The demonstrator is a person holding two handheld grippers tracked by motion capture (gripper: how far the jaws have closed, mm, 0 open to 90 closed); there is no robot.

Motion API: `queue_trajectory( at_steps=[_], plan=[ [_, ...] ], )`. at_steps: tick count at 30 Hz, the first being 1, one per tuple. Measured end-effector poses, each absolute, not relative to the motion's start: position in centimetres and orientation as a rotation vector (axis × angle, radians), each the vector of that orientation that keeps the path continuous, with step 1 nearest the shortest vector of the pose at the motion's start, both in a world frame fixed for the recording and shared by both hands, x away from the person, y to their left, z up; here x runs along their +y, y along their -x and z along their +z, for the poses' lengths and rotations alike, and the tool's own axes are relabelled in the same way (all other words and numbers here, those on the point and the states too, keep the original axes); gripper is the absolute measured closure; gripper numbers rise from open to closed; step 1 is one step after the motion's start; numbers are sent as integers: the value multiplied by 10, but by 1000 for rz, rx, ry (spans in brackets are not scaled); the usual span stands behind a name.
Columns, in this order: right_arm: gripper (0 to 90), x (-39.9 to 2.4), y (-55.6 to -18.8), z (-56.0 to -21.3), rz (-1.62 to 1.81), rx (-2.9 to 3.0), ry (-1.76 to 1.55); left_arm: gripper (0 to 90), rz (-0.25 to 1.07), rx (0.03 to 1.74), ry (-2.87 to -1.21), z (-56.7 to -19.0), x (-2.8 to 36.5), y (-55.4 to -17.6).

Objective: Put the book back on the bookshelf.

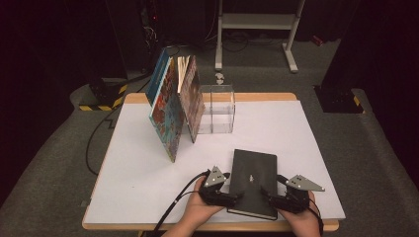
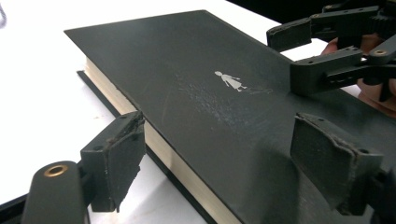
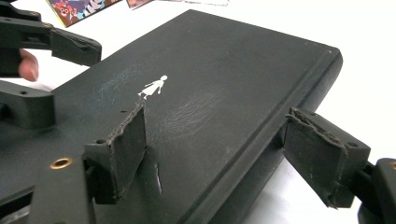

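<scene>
While both hands rest at the near edge of the white table [image 1: 138,148], a black book [image 1: 253,182] lies flat on it between them, its cover up and a small white figure [image 2: 230,80] printed near the middle. The left gripper [image 1: 228,190] sits at the book's left side, where the cream page edges face it. Its jaws stand wide and released: one pad hangs just off the page edge above the table, the other hovers over the cover, and neither presses on the book. The right gripper [image 1: 269,193] sits at the book's right side, by the rounded spine. Its jaws are spread too: one pad is over the cover near the white figure, the other just outside the spine, not clamping it. Whether the pad over the cover touches it is not clear. The two grippers face each other across the near part of the book. Farther back on the table, two colourful picture books [image 1: 170,106] stand leaning against a clear plastic box [image 1: 217,108], well apart from the black book.
</scene>
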State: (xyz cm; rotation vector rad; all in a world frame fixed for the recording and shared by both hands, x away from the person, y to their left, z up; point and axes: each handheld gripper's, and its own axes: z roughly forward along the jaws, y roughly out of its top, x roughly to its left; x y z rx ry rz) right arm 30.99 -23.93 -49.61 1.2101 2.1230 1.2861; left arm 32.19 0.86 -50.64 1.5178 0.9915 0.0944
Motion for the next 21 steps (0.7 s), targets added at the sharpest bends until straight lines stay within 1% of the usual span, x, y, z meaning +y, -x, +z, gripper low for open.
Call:
queue_trajectory(
  at_steps=[9,21],
  plan=[
    [186,-242,-311,-497,1302,2128,-1240,147,83,1010,-1524,-507,6,-327],
    [164,-242,-313,-499,1322,2139,-1278,107,33,1034,-1530,-507,3,-333]
  ],
)
